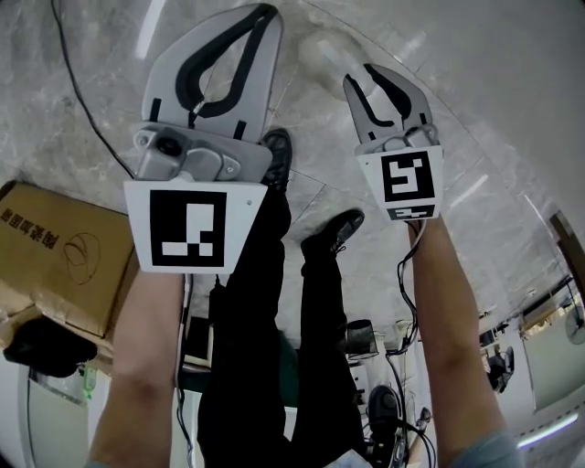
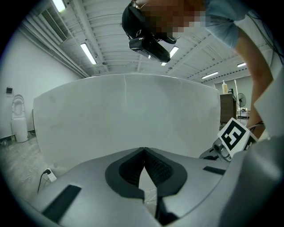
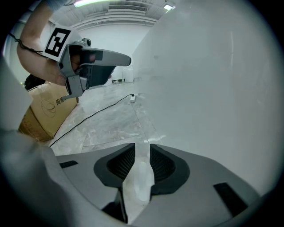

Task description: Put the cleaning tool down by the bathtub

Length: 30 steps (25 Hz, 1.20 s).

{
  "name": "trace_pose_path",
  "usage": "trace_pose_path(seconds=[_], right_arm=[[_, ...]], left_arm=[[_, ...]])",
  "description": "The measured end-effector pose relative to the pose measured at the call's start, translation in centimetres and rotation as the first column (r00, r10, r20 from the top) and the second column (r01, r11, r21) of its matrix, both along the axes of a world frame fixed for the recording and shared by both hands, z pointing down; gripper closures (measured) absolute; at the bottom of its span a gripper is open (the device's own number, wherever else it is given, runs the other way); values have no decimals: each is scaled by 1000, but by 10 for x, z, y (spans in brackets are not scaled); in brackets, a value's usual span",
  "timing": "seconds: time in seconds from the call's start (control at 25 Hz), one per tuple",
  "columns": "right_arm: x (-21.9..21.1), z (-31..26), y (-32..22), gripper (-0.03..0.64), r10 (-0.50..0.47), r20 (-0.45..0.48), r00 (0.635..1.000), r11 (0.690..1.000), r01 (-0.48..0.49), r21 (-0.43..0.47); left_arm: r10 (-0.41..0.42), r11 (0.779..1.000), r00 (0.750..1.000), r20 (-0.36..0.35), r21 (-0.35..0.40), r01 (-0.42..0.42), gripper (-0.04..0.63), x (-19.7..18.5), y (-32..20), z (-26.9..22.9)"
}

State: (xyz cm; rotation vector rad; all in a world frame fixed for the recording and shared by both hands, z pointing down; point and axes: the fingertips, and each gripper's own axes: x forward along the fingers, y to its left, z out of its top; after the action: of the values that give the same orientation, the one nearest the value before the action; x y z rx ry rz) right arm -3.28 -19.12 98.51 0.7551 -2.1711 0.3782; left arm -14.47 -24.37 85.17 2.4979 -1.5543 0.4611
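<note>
A pale, translucent cleaning tool (image 3: 141, 179) lies on the marble floor at the foot of the white bathtub (image 3: 213, 88). In the right gripper view it shows in the gap between the jaws, and the pads do not press on it. My right gripper (image 3: 142, 145) is open. In the head view the tool is a blurry pale shape (image 1: 320, 50) just left of the right gripper (image 1: 359, 75), beside the tub (image 1: 494, 73). My left gripper (image 2: 143, 149) is shut with nothing in it, facing the tub wall (image 2: 124, 115); the head view shows it (image 1: 267, 11) held high at left.
A cardboard box (image 1: 55, 256) stands on the floor at left, with a black cable (image 1: 82, 101) running past it. The person's legs and black shoes (image 1: 334, 228) are below the grippers. A white toilet (image 2: 18, 117) stands far left of the tub.
</note>
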Motion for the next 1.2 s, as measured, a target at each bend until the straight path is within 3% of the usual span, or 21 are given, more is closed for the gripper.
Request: trace_pose_path(seconds=[0.2, 0.36, 0.52, 0.72, 1.04, 1.2], right_arm=[[-6, -52, -5, 504, 18, 48, 999, 1000, -19, 25], [-25, -126, -28, 512, -29, 163, 986, 987, 2, 164], [-44, -221, -49, 517, 14, 287, 958, 968, -86, 238], [-57, -332, -69, 527, 36, 371, 928, 943, -155, 296], [-45, -514, -78, 589, 36, 456, 889, 876, -248, 414], [-33, -601, -74, 601, 20, 484, 875, 828, -286, 482]], left_arm=[[-28, 1000, 999, -20, 7, 28, 580, 3, -1, -37], [-61, 997, 998, -26, 42, 63, 580, 3, -8, -87], [-104, 990, 993, -56, 93, 108, 580, -1, -11, -153], [-119, 981, 990, -78, 146, 130, 580, 5, -16, -238], [-115, 951, 986, -117, 273, 143, 580, 20, -13, -400], [-93, 934, 990, -109, 335, 125, 580, 33, -6, -477]])
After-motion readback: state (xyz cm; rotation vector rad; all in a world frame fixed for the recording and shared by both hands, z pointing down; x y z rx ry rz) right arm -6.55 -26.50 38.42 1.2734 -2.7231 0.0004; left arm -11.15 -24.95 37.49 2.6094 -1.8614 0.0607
